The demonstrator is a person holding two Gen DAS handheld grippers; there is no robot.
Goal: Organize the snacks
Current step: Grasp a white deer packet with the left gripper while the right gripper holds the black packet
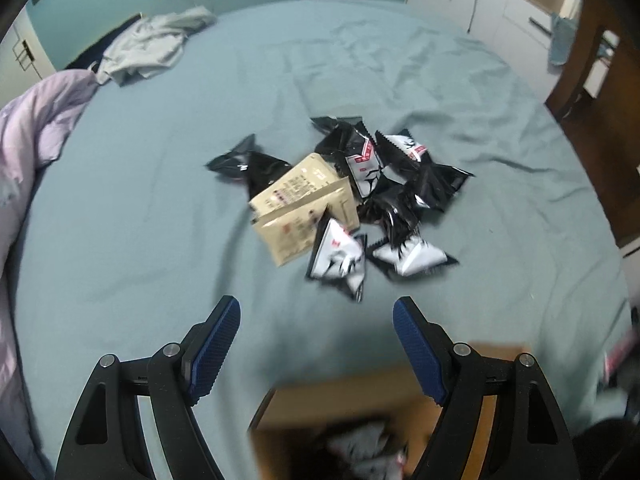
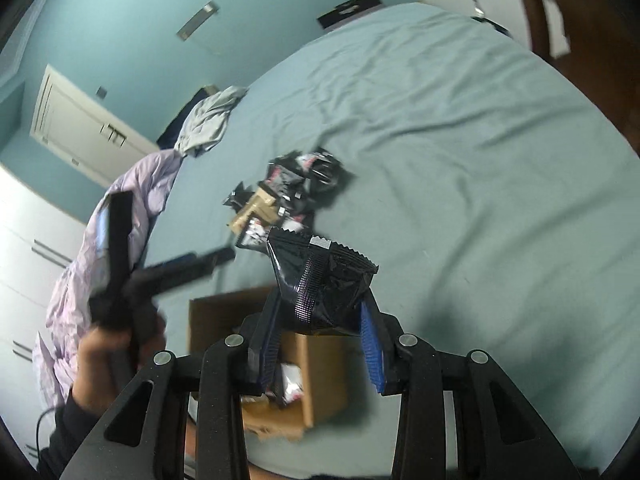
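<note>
A pile of black and white snack packets (image 1: 400,196) lies mid-bed around two beige packets (image 1: 304,200); the right wrist view shows the same pile (image 2: 296,188) farther off. My left gripper (image 1: 316,308) hovers open and empty just short of the pile, and a hand holds this left gripper (image 2: 174,224) at the left of the right wrist view. My right gripper (image 2: 336,284) is shut on a black snack packet (image 2: 288,264), raised above an open cardboard box (image 2: 212,316). That box (image 1: 360,392) lies blurred below the left gripper, with several packets inside.
The teal bed sheet (image 1: 160,200) is wrinkled. A lilac duvet (image 1: 36,132) is bunched along the left edge, with grey clothing (image 1: 148,44) at the far left corner. White cabinets (image 1: 480,4) and a wooden door (image 1: 600,120) stand beyond the bed on the right.
</note>
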